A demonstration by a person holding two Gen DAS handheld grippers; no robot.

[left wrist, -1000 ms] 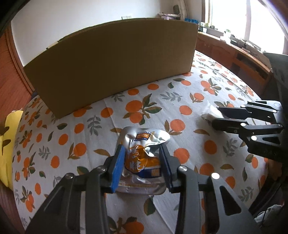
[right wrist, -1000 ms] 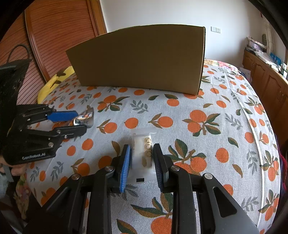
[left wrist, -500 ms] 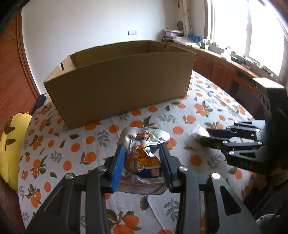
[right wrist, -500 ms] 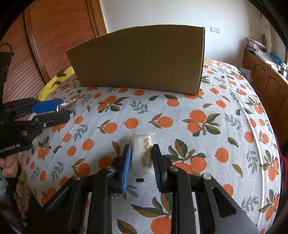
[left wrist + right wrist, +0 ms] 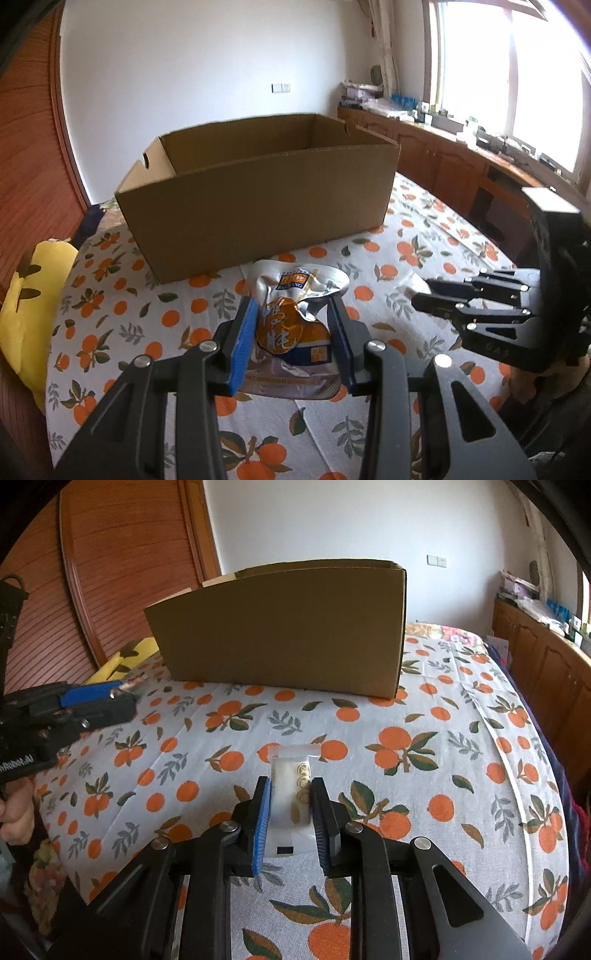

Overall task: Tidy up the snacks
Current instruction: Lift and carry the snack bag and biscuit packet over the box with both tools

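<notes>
A crinkly silver and orange snack bag [image 5: 291,325] was held in the left gripper [image 5: 293,332], with the blue pads pressed on its two sides. The bag was held up above the orange-print tablecloth [image 5: 184,314], and the open cardboard box [image 5: 258,192] was seen at 12 o'clock, a little way off. A small white packet [image 5: 291,805] with round gold pictures was squeezed between the pads of the right gripper [image 5: 291,819], low over the cloth; whether it was touching the cloth could not be told. From that side the box was also seen at 12 o'clock. Both snacks were judged to be light and soft. The foil bag looked slippery and easy to crush, so it was best held at the middle, not too hard. The white packet looked thin and bendy, so a hold near its middle was thought safest.
</notes>
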